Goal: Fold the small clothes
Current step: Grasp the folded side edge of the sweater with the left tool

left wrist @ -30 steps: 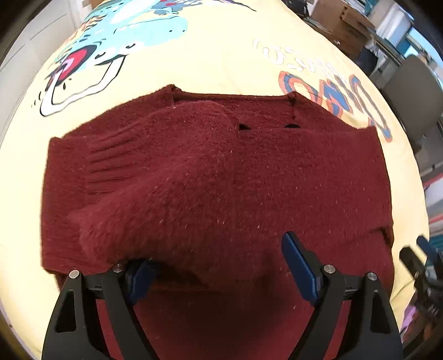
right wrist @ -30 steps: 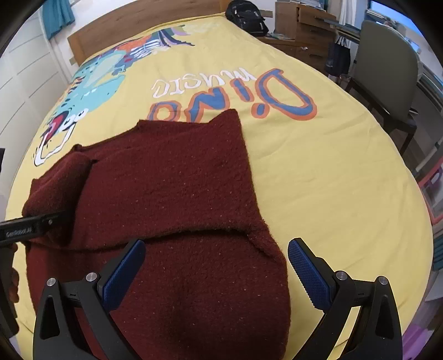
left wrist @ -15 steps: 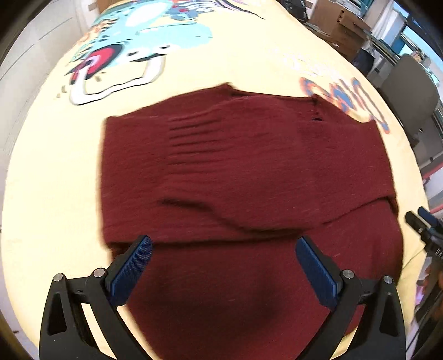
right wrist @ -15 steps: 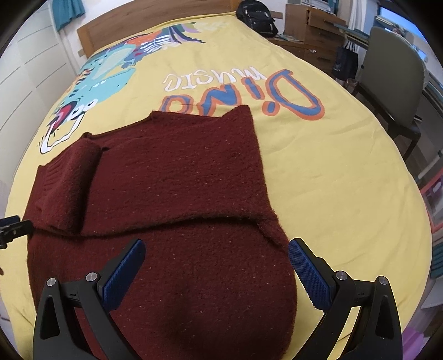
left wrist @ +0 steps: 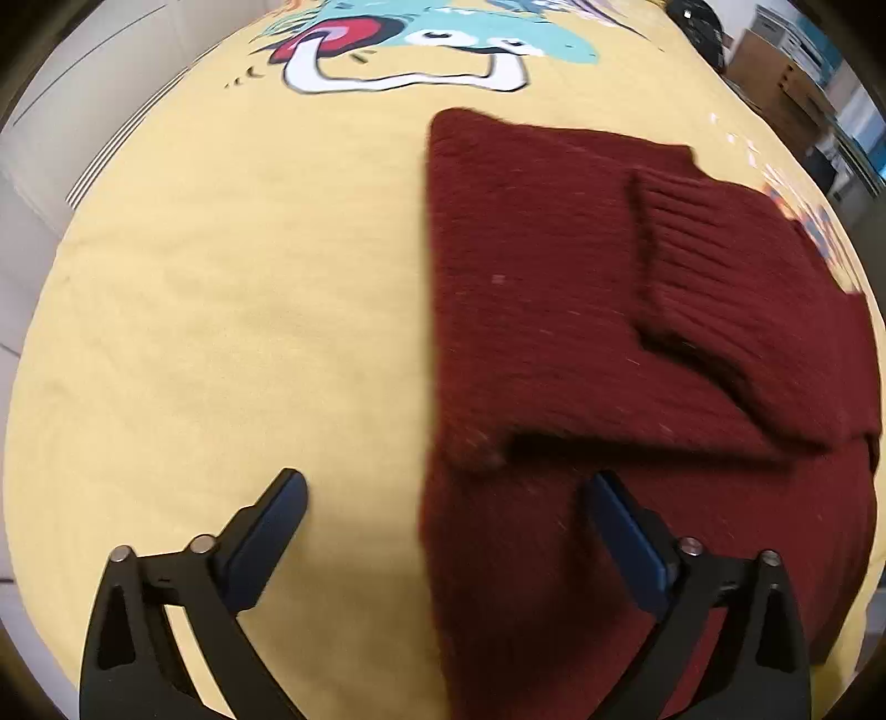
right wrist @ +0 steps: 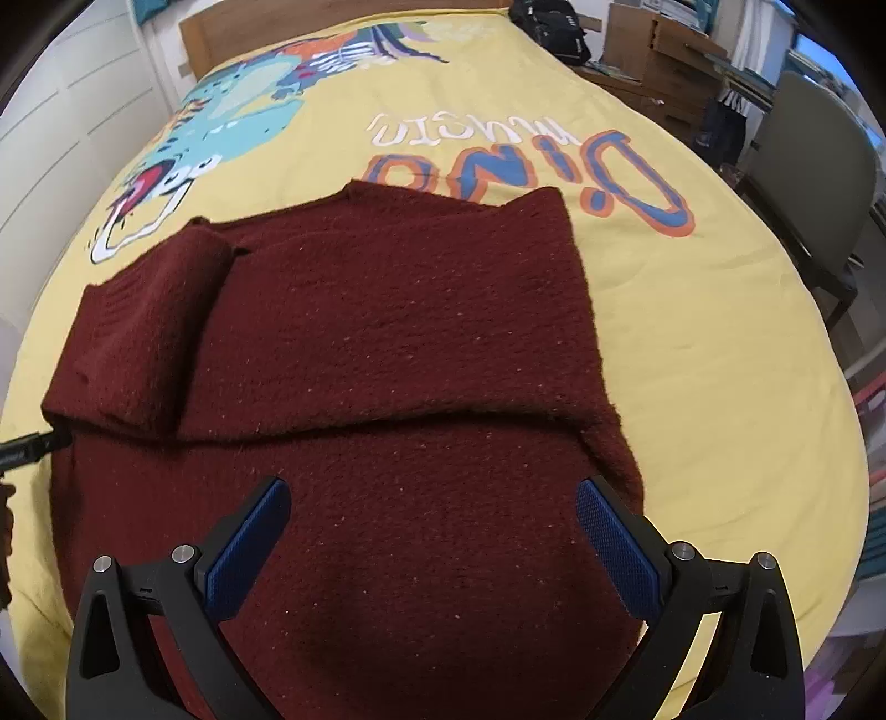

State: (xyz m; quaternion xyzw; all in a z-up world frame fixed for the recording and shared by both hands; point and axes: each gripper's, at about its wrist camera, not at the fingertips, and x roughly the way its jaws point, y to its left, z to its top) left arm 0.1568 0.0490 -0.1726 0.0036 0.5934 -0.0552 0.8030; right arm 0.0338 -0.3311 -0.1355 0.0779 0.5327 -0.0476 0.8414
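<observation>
A dark red knitted sweater lies flat on the yellow bedspread, both sleeves folded across its chest. The ribbed cuff of the left sleeve lies on top. My left gripper is open and empty, straddling the sweater's left edge, one finger over bare bedspread. My right gripper is open and empty, just above the sweater's lower body. The tip of the left gripper shows at the left edge of the right wrist view.
The bedspread carries a dinosaur print and lettering. A grey chair and wooden drawers stand to the right of the bed. White wardrobe doors stand on the left.
My left gripper let go of the sleeve, which now lies folded on the chest, then moved left to the sweater's left edge. The right gripper came slightly closer over the sweater.
</observation>
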